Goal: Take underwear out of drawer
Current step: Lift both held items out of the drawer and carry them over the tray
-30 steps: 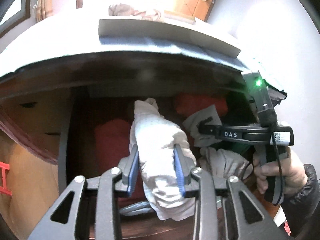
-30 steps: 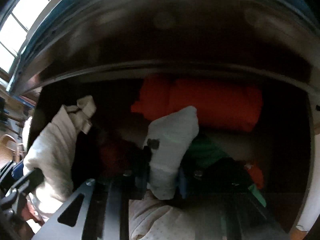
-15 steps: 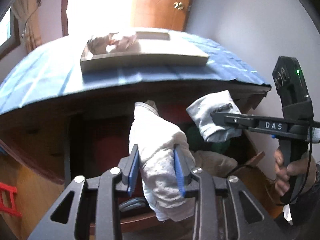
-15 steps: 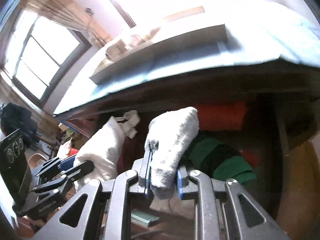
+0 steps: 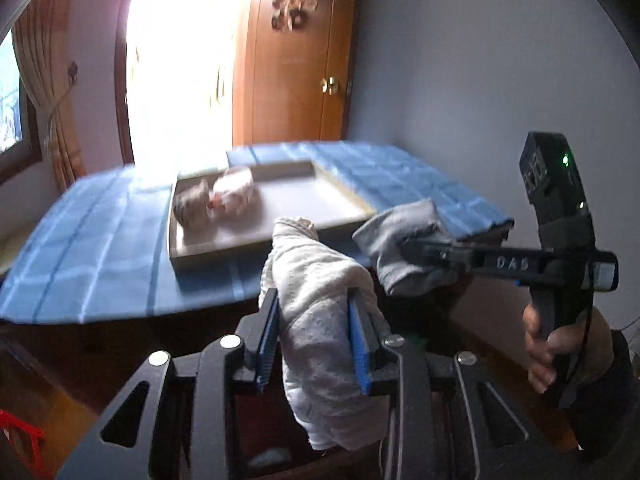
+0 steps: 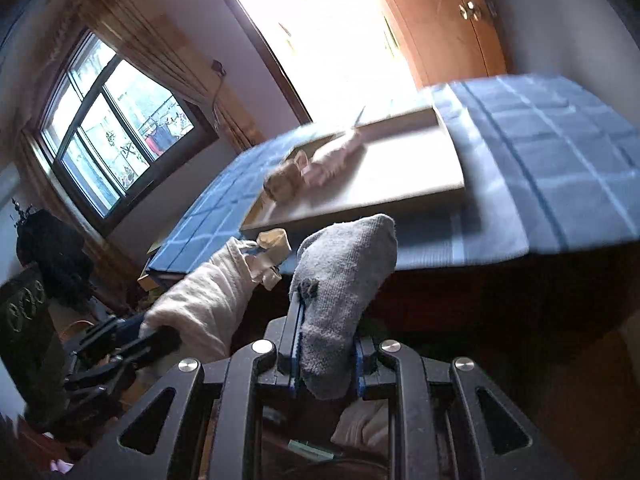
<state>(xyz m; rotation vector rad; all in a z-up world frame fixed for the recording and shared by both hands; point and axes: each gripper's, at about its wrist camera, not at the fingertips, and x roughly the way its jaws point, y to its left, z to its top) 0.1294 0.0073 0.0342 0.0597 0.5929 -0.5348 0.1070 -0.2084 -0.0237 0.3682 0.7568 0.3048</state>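
A: Left gripper (image 5: 316, 336)?
B: Clamped on a cream dotted underwear roll (image 5: 320, 320), held up in front of the blue checked worktop (image 5: 100, 248).
A: Right gripper (image 6: 326, 344)?
B: Clenched on a grey underwear roll (image 6: 340, 280), raised beside the cream 1, near the grey tray (image 5: 304, 208) holding 2 bundles.

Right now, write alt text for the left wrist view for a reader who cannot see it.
The left hand-held gripper is shut on a rolled cream dotted cloth garment, raised before a blue checked tablecloth. A shallow grey rectangular tray there holds two bundled garments; at right, the right hand-held gripper clamps a grey rolled cloth.
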